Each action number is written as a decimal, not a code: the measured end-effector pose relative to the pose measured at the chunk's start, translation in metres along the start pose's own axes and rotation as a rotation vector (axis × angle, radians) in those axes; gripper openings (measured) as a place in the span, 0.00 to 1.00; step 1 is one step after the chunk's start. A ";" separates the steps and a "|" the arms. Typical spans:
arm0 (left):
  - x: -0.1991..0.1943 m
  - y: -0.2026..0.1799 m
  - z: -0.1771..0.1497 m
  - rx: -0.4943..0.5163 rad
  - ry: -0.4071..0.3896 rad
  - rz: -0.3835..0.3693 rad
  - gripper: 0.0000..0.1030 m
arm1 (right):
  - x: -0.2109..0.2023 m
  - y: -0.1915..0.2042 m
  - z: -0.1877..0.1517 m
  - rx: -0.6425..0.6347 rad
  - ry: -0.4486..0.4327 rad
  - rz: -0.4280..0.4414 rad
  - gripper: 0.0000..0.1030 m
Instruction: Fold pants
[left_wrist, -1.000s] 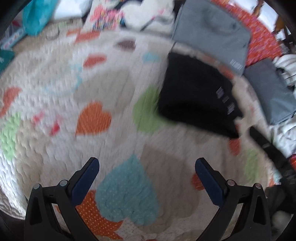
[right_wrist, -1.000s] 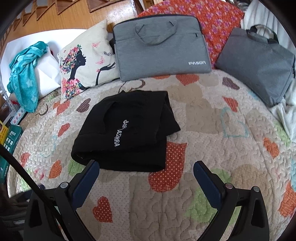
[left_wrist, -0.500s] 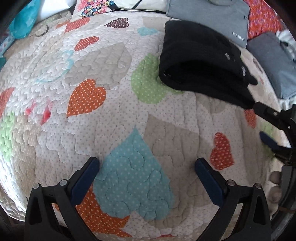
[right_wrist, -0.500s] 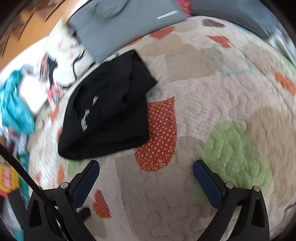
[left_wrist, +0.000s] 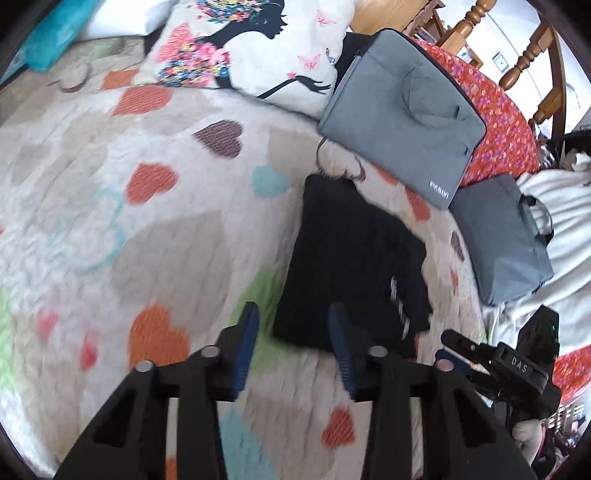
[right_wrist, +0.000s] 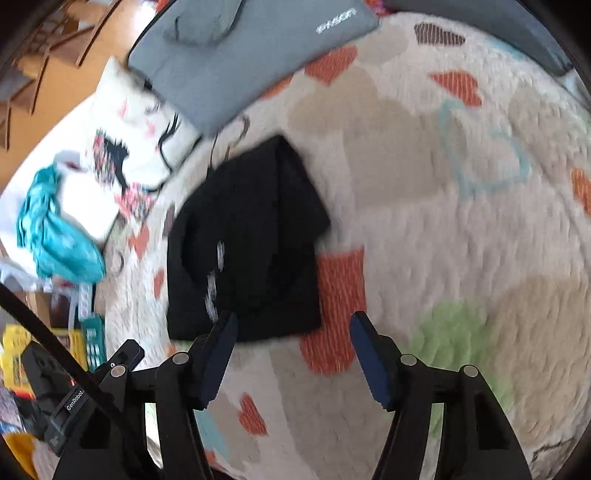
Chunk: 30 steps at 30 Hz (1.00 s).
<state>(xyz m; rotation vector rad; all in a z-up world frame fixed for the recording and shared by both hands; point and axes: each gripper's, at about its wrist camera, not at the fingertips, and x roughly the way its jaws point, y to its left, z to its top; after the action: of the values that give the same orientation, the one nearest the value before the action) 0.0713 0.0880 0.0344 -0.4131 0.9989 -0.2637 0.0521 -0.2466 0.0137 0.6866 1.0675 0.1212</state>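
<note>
The black pants (left_wrist: 351, 258) lie folded in a compact rectangle on the heart-patterned quilt (left_wrist: 147, 240), white lettering facing up. In the right wrist view they (right_wrist: 251, 251) lie just ahead and left of centre. My left gripper (left_wrist: 293, 328) hovers above the quilt near the pants' near edge, jaws partly closed with a gap and nothing between them. My right gripper (right_wrist: 290, 332) is open and empty, above the pants' near edge. The right gripper also shows in the left wrist view (left_wrist: 458, 347) at the lower right.
Two grey laptop bags (left_wrist: 402, 110) (left_wrist: 506, 236) lie beyond the pants, by a white printed pillow (left_wrist: 251, 48) and a red floral cushion (left_wrist: 498, 122). A teal cloth (right_wrist: 55, 229) and boxes (right_wrist: 85, 332) sit off the quilt's left edge.
Both grippers have tilted and shifted, so the pants now sit closer to the fingers. Both pairs of jaws have narrowed, the left much more. The pants have not moved.
</note>
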 end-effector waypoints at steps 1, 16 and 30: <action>0.010 0.003 0.005 -0.010 0.005 0.001 0.38 | 0.005 0.000 0.006 0.006 0.007 0.002 0.67; 0.067 0.010 0.006 -0.067 0.106 -0.058 0.27 | 0.037 -0.004 0.010 0.048 0.055 0.095 0.23; 0.051 -0.001 -0.004 0.002 0.086 -0.062 0.27 | -0.011 -0.002 0.019 -0.018 -0.157 0.081 0.30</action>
<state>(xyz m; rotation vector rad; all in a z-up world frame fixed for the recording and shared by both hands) 0.0939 0.0660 -0.0059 -0.4347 1.0713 -0.3409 0.0619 -0.2610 0.0264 0.7116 0.8879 0.1437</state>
